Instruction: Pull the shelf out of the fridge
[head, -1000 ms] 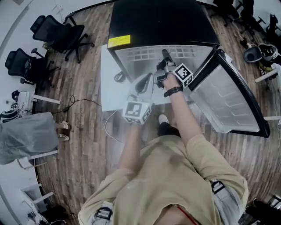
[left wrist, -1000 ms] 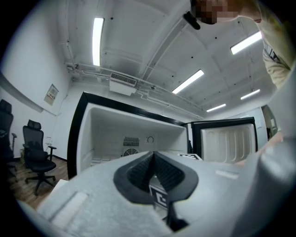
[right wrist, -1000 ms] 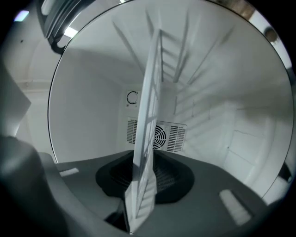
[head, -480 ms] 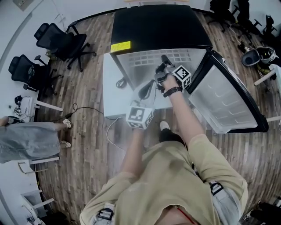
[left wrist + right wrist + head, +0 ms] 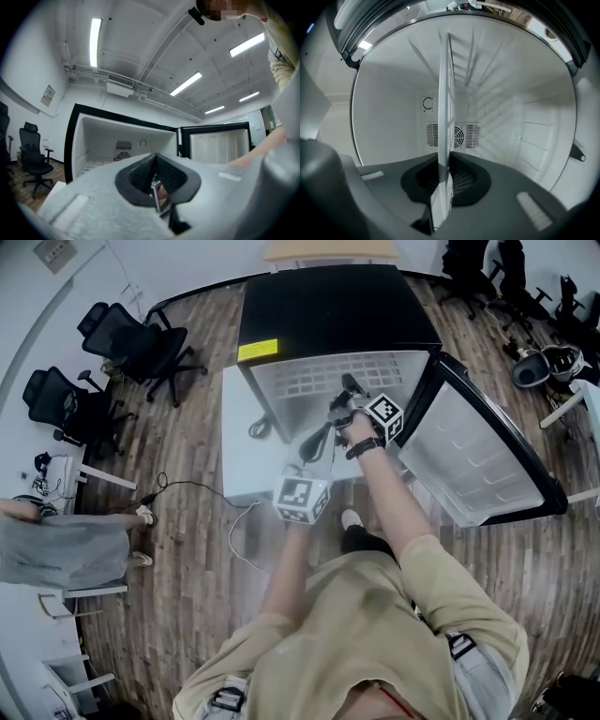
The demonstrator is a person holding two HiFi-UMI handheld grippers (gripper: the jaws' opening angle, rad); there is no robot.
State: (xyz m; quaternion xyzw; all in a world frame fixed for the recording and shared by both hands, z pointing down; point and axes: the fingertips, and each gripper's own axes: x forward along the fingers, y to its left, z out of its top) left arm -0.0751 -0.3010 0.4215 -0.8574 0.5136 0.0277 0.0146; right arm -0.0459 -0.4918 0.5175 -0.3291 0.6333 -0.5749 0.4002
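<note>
The black fridge point(image 5: 337, 310) stands open, its door point(image 5: 478, 460) swung out to the right. A white wire shelf point(image 5: 319, 376) lies inside. My right gripper point(image 5: 349, 390) reaches into the opening and is shut on the shelf's front edge. In the right gripper view the shelf point(image 5: 446, 93) runs edge-on between the pads of the right gripper point(image 5: 443, 187). My left gripper point(image 5: 319, 437) hangs in front of the fridge, below the right one, with its jaws together. In the left gripper view the left gripper point(image 5: 157, 185) points at the open fridge point(image 5: 126, 140) from a distance.
A low white unit point(image 5: 246, 442) stands against the fridge's left side, with a cable point(image 5: 187, 484) trailing over the wood floor. Office chairs point(image 5: 141, 338) stand at the far left. A person in grey point(image 5: 56, 545) is at the left edge. A fan grille point(image 5: 459, 135) sits on the fridge's back wall.
My right gripper has closed on the shelf's front edge. Both grippers have moved slightly toward the fridge. The person in grey has moved left.
</note>
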